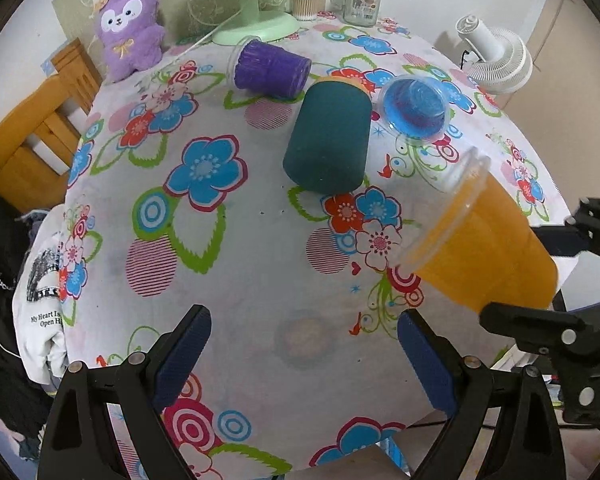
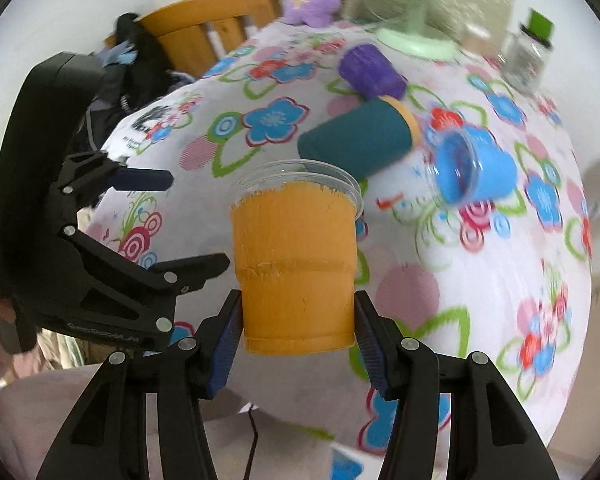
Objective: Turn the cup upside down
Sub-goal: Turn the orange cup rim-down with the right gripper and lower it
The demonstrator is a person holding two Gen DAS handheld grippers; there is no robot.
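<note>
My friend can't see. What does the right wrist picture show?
The right gripper has its jaws shut on an orange cup. Beyond it, teal, purple and blue cups lie tipped on a flowery tablecloth.

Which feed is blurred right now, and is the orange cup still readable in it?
Right wrist view: motion blur smears the tablecloth and far objects, yet the orange cup between the right gripper pads stays sharp. Left wrist view: crisp throughout, soft even light, no harsh glare; fisheye bends the table edge, and the left gripper is open.
</note>
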